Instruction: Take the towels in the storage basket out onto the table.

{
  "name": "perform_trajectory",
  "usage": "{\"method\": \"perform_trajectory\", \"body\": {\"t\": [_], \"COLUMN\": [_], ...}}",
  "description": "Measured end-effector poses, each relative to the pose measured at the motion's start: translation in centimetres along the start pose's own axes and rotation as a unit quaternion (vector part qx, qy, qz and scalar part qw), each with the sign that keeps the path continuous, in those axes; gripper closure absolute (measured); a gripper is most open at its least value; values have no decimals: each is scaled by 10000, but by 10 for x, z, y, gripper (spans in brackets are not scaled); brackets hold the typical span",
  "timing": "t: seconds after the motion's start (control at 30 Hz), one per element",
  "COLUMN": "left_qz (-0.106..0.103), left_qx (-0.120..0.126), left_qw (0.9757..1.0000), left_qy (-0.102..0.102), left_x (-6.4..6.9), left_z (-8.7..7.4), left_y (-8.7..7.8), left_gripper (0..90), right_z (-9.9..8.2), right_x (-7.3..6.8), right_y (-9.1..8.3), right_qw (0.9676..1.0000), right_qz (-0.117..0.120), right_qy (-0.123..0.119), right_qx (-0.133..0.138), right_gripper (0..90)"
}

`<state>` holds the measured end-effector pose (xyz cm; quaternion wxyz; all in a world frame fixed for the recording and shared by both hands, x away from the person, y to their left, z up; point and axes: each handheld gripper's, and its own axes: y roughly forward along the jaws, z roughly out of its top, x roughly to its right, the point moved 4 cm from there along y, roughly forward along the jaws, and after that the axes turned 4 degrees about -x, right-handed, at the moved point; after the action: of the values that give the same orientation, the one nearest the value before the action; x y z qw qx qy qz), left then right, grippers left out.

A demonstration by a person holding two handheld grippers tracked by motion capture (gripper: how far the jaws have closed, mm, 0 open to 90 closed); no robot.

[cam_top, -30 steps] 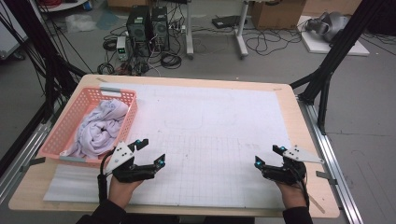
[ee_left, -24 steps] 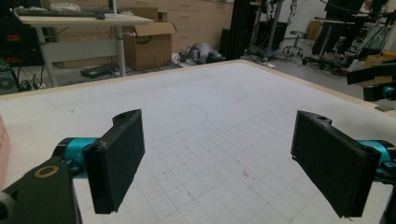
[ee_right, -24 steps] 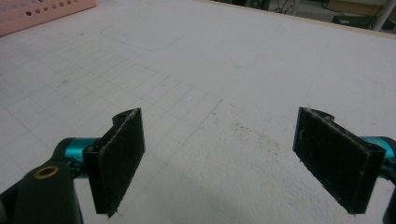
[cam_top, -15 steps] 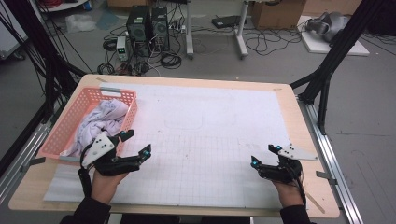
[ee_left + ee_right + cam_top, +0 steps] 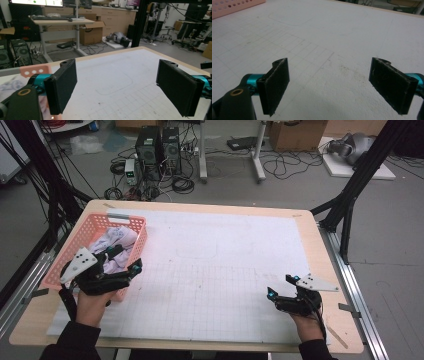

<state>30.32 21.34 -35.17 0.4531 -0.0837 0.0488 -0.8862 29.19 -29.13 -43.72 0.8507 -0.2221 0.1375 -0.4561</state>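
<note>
High view: left gripper point(image 5: 126, 260) over basket point(image 5: 75, 246) w/ cloth point(image 5: 117, 240)

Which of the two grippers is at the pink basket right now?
The left gripper: its open jaws sit over the pink basket and the pale cloth inside. The right gripper rests, also open, on the white mat.

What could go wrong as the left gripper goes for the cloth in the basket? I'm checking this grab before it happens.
The left gripper, open, sits at the near corner of the pink basket, so a jaw may catch the rim and drag or tip it. The crumpled cloth could snag on the perforated wall. The right gripper is far off and cannot steady the basket.
</note>
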Motion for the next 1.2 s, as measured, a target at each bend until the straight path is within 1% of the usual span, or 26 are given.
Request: {"method": "perform_trajectory", "body": {"t": [0.03,0.07,0.1,0.13,0.2,0.3,0.4,0.47,0.53,0.6,0.63,0.67,0.7,0.73,0.77,0.8,0.83,0.87,0.9,0.93,0.97,1.03,1.07,1.1,1.2], "left_qz": [12,32,88,150,207,324,496,608,716,825,889,889,949,994,1073,1073,1142,1142,1178,1276,1276,1376,1465,1465,1570], "left_qx": [-2,-25,-54,-97,-160,-306,-469,-554,-687,-907,-1109,-1109,-1173,-1239,-1365,-1365,-1550,-1550,-1640,-1747,-1747,-1890,-2040,-2040,-2168], "left_qw": [10000,10000,9999,9998,9996,9990,9977,9966,9950,9923,9896,9896,9882,9870,9844,9844,9807,9807,9787,9754,9754,9713,9668,9668,9621], "left_qy": [-66,-82,-94,-72,-115,-74,-17,-53,-125,-150,-215,-215,-256,-250,-295,-295,-341,-341,-377,-426,-426,-446,-480,-480,-517], "left_x": [-5,-9,-14,-19,-29,-44,-57,-67,-77,-86,-94,-94,-97,-101,-107,-107,-113,-113,-117,-125,-125,-132,-137,-137,-142], "left_z": [1,3,4,6,9,15,17,17,15,10,5,5,3,1,-3,-3,-8,-8,-10,-15,-15,-20,-25,-25,-29], "left_y": [0,1,2,2,3,3,3,4,5,8,12,12,14,15,18,18,20,20,21,22,22,22,24,24,25], "left_gripper": [175,175,174,173,173,171,171,171,167,166,166,166,166,166,166,167,171,175,176,176,176,176,176,176,176], "right_z": [0,0,0,-1,-1,-1,-1,-1,-1,-1,-1,-1,-1,-1,-1,-1,-1,-1,-1,-1,-1,0,0,-1,-2], "right_x": [1,0,0,0,0,1,1,1,1,1,1,1,1,1,0,1,1,0,0,0,0,0,1,1,4], "right_y": [0,0,1,1,0,0,0,0,0,-1,-1,-1,-1,-1,-1,-1,-1,-1,-1,-1,-2,-3,-3,-4,-4], "right_qw": [10000,10000,10000,10000,10000,10000,10000,10000,10000,10000,10000,10000,10000,10000,10000,10000,10000,10000,10000,10000,10000,10000,10000,10000,9999], "right_qz": [-3,11,3,9,-3,-12,-11,-28,-28,-23,-31,-26,-38,-40,-35,-37,-31,-23,-23,-30,-38,-46,-53,-62,-78], "right_qy": [-32,16,2,31,22,47,42,41,43,71,52,75,69,73,81,66,76,78,78,66,36,47,23,64,74], "right_qx": [-1,-27,-15,-29,-30,-25,-45,-39,-38,-41,-25,-41,-31,-30,-41,-46,-56,-51,-51,-23,-22,-21,-6,-15,-20], "right_gripper": [155,155,154,155,154,155,155,154,155,154,154,155,154,155,154,154,154,155,155,154,155,154,154,155,154]}}
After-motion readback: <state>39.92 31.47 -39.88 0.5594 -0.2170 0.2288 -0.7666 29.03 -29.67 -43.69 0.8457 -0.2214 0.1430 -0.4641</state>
